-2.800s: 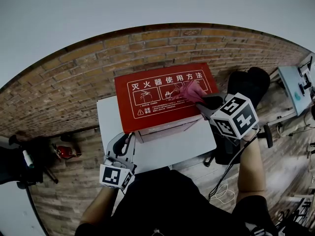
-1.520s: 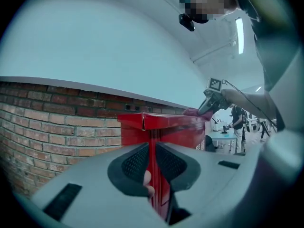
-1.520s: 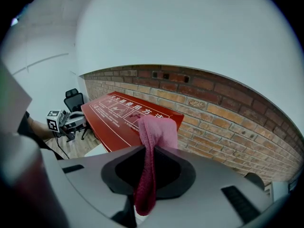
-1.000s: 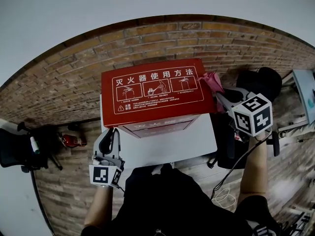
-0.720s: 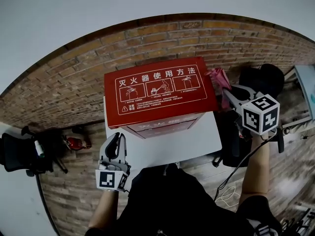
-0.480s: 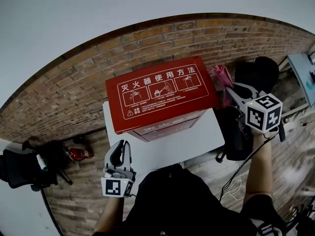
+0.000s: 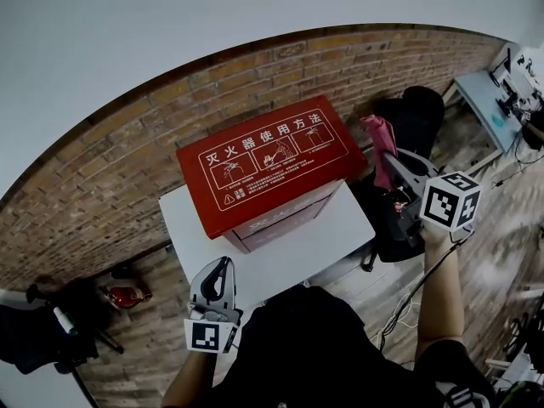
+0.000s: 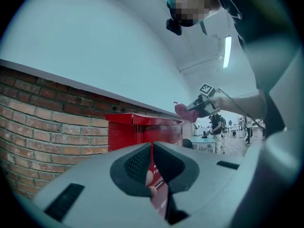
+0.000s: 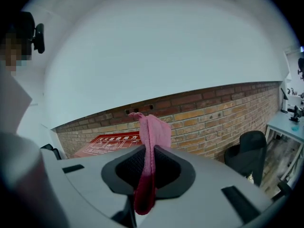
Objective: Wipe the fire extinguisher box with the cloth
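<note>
Two claws off box (image 7: 263,155): right claw (image 7: 387,161) pinching cloth (image 7: 377,134), held just off box corner, box to its left; left claw (image 7: 221,269) just closing to nearly together, empty, box ahead; no contact, wiping judged unfinished.

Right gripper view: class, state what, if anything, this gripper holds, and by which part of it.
The right gripper holds the pink fabric cloth, pinched mid-length between its fingers; one end stands above them, the other hangs below.

Smooth red box (image 7: 263,160), fuzzy pink cloth (image 7: 378,134), rough brick wall (image 7: 102,194).
</note>
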A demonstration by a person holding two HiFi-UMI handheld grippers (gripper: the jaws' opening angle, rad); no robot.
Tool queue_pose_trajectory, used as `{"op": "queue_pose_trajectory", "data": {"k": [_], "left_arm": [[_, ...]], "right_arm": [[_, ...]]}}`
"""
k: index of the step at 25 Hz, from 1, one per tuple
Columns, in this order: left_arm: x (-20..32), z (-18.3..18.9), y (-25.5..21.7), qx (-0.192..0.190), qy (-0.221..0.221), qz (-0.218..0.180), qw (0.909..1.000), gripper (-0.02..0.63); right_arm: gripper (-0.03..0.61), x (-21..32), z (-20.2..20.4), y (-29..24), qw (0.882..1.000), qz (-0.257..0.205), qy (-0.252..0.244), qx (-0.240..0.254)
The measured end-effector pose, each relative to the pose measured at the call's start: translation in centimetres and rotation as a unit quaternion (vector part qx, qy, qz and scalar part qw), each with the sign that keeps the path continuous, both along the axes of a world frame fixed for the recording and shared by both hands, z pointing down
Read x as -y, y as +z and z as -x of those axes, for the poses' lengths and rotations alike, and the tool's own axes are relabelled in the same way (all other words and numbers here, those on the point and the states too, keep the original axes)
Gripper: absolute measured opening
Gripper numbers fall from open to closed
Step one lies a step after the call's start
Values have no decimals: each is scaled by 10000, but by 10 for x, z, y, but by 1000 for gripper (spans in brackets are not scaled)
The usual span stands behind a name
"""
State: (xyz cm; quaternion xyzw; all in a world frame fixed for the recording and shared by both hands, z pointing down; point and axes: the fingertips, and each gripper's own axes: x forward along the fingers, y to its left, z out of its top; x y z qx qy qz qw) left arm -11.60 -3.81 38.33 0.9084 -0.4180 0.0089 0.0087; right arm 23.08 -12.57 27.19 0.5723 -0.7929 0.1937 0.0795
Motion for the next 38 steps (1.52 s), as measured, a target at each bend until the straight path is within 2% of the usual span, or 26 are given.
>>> {"op": "queue_pose_trajectory", "data": {"k": [3,9,15,20,24,29,32,35,38], "left_arm": [[-5,-2,-2,-52,202,-35,9998,25],[-14,-15,-25,-67,388,-256,9989,25],[-15,-37,-54,-14,306,-618,9976,25],[-6,-71,-84,78,-196,-970,9951,25],[7,-105,-110,237,-667,-1353,9883,25],[48,-135,-136,243,-1304,-1398,9813,25],[68,-159,-160,657,-1432,-1821,9706,25],[85,-176,-171,1500,-1415,-2155,9545,25],[108,-194,-177,2303,-1127,-2467,9345,25]], "right_arm": [[61,-11,2,-3,9999,-20,114,49],[61,-17,-8,-13,9984,-153,220,499],[61,1,-24,-10,9960,-218,-60,860],[61,32,-53,7,9922,-114,-420,1172],[61,60,-74,25,9864,32,-866,1396],[61,93,-92,41,9747,155,-1468,1678],[61,109,-99,49,9664,246,-1763,1853],[61,121,-97,62,9581,387,-2006,2009],[61,131,-89,77,9505,510,-2188,2147]]}}
